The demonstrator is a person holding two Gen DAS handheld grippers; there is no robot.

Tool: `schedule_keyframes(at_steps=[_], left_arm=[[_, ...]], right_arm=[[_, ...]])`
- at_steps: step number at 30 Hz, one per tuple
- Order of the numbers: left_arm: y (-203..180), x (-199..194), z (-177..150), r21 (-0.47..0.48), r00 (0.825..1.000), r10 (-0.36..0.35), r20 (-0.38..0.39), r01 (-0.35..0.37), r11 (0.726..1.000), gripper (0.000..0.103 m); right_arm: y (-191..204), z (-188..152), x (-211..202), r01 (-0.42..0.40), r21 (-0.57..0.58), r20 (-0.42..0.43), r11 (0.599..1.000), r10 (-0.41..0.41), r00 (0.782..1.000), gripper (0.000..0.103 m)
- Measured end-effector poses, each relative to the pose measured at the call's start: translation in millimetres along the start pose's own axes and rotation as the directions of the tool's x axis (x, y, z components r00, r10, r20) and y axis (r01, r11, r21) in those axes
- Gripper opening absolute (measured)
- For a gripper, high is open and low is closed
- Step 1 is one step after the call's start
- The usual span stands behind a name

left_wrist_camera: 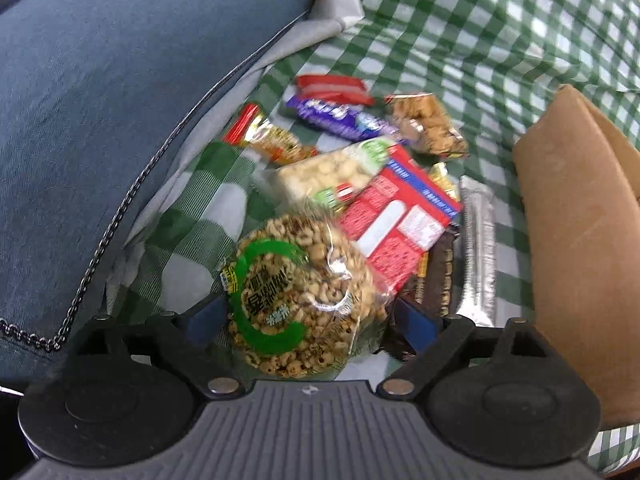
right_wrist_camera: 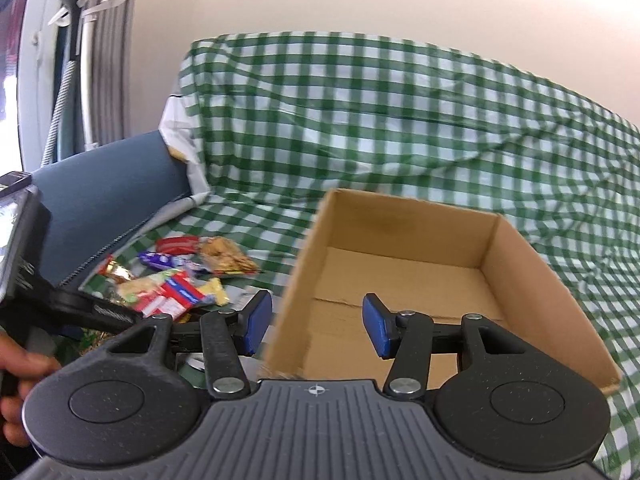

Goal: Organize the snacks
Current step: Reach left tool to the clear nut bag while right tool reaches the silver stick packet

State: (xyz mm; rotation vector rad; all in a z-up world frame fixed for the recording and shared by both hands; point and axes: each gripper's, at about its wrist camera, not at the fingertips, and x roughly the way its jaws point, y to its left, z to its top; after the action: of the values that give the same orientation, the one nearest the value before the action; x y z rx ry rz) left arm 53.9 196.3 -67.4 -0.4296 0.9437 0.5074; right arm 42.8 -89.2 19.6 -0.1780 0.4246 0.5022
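Snacks piled on green-checked cloth, round cereal puck between left jaws

Snack pile [left_wrist_camera: 360,184] sits on the green-and-white checked cloth [left_wrist_camera: 460,40], at 9 o'clock from the open brown cardboard box [right_wrist_camera: 440,280], near but apart. Nearest: round puffed-grain disc in clear wrap with green ring label [left_wrist_camera: 296,300], no long axis. Red flat carton [left_wrist_camera: 396,224] lies long axis 11-to-5 o'clock. Purple bar [left_wrist_camera: 340,118] and silver foil bar [left_wrist_camera: 478,248] lie further out; silver runs 12-to-6.

Left gripper [left_wrist_camera: 308,316]: jaws wide, blue pads flank the disc, contact unclear. Right gripper [right_wrist_camera: 316,324]: half open, nothing held, over box's near-left wall.
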Motion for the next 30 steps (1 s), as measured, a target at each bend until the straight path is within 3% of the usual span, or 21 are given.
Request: schedule_keyframes(at_steps=[2, 7, 9, 13, 19, 26, 30], left_arm=[[5.6, 1.7, 1.0, -0.023, 1.0, -0.011, -0.003, 0.01, 1.0, 0.091], [21.4, -1.8, 4.7, -0.085, 1.0, -0.017, 0.025, 0.019, 0.996, 0.06], [27.5, -3.9, 6.7, -0.108, 0.999, -0.02, 0.039, 0.024, 0.994, 0.03], [36.1, -10.5, 9.2, -0.154, 0.996, -0.037, 0.079, 0.049, 0.987, 0.027], [47.1, -15.8, 11.3, -0.215, 0.991, -0.069, 0.115, 0.092, 0.972, 0.027], [63.9, -24.1, 14.2, -0.258, 0.968, -0.174, 0.183, 0.218, 0.941, 0.027], [70.2, -26.5, 14.4, -0.276, 0.954, -0.219, 0.206, 0.271, 0.922, 0.027]], right_arm=[[12.5, 5.2, 4.6, -0.014, -0.026, 0.013, 1.0, 0.014, 1.0, 0.053], [44.2, 14.3, 29.4, -0.047, -0.054, -0.024, 0.997, 0.045, 0.999, 0.053], [55.5, 15.7, 41.2, -0.053, -0.051, -0.046, 0.997, 0.051, 0.998, 0.052], [78.6, 14.6, 68.8, -0.032, -0.048, -0.107, 0.998, 0.027, 0.994, 0.043], [98.6, -0.4, 113.8, 0.021, -0.079, -0.221, 0.997, -0.038, 0.975, 0.043], [97.9, -20.1, 156.8, 0.07, -0.067, -0.347, 0.995, -0.089, 0.934, 0.043], [93.7, -23.1, 167.2, 0.064, -0.042, -0.366, 0.997, -0.075, 0.928, 0.043]])
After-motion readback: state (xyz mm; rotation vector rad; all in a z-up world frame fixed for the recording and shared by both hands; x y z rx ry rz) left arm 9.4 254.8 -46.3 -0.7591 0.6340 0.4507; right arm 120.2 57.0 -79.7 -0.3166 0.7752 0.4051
